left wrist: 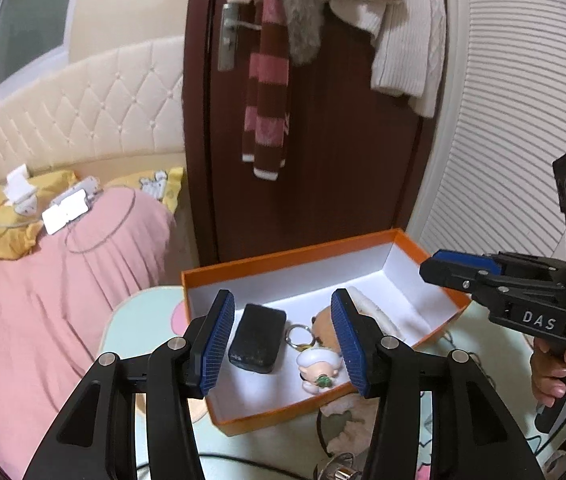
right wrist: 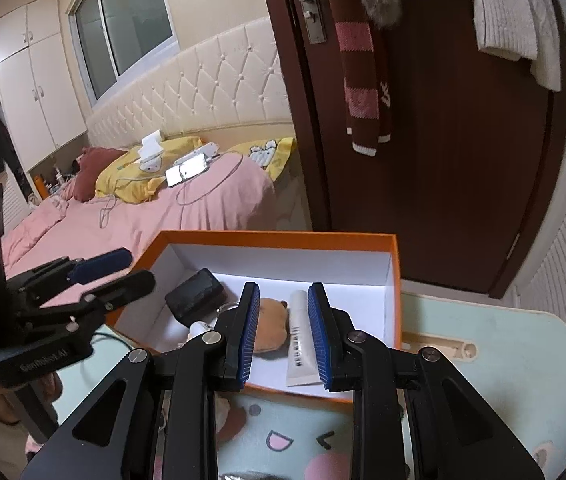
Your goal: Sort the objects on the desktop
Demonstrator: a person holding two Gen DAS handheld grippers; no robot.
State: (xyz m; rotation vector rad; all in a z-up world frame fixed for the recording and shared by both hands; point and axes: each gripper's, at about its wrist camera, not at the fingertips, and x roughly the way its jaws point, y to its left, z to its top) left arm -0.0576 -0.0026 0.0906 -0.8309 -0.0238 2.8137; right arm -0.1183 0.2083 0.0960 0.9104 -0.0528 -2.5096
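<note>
Both tongs hanging over the orange box, nothing in either one

The left tongs (left wrist: pixel 283 344) are spread with nothing between the pads, right above the black case (left wrist: pixel 257 339) and the little keychain figure (left wrist: pixel 319 368) lying on the white floor of the orange box (left wrist: pixel 283 254). The right tongs (right wrist: pixel 283 336) have a narrow gap and aren't pinching anything; seen through that gap, the brown bear plush (right wrist: pixel 271 326) and white tube (right wrist: pixel 302 344) lie side by side in the same box. The box sits on the pale green cartoon tabletop (right wrist: pixel 483 360), near the pink bed (right wrist: pixel 143 216).
</note>
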